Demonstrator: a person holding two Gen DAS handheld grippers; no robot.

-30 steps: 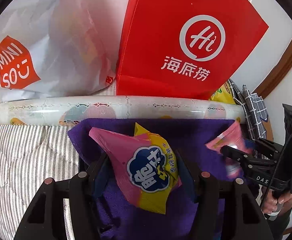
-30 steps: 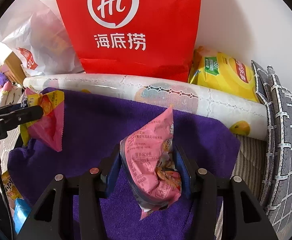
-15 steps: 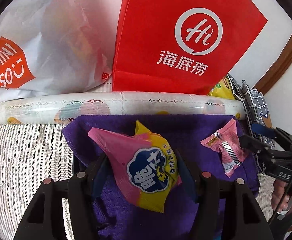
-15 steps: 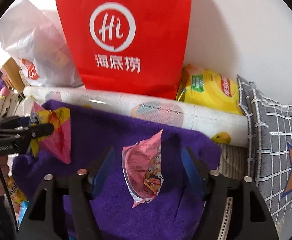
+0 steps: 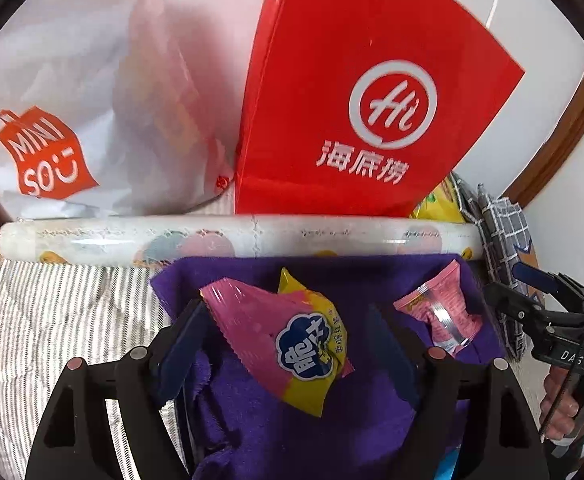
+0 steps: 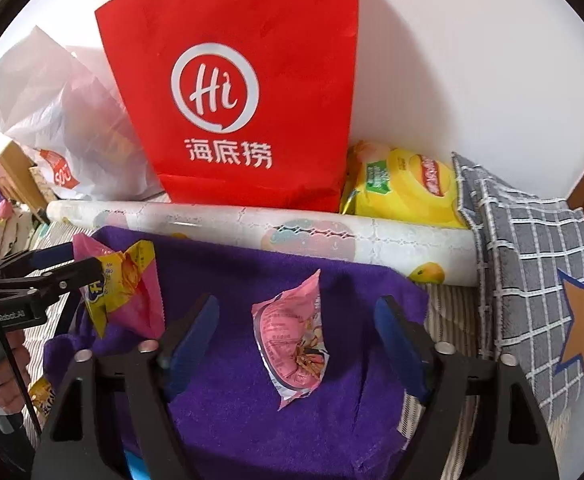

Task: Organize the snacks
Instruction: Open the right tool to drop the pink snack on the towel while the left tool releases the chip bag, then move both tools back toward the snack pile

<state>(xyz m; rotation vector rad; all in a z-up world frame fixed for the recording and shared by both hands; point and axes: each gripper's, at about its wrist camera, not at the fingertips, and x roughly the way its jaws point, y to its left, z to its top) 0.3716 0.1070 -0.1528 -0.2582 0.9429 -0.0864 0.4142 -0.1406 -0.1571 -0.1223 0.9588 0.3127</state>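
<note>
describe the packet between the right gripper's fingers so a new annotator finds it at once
Start at the tall red bag against the wall; below it a purple towel is spread. The small pink snack packet lies there alone, printed text and a food picture showing. The other packet, further left, is pink and yellow.

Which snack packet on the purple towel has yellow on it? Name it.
The packet between the left gripper's open jaws: pink and yellow with a blue-and-white logo. The other packet, between the right gripper's jaws, is plain pink.
</note>
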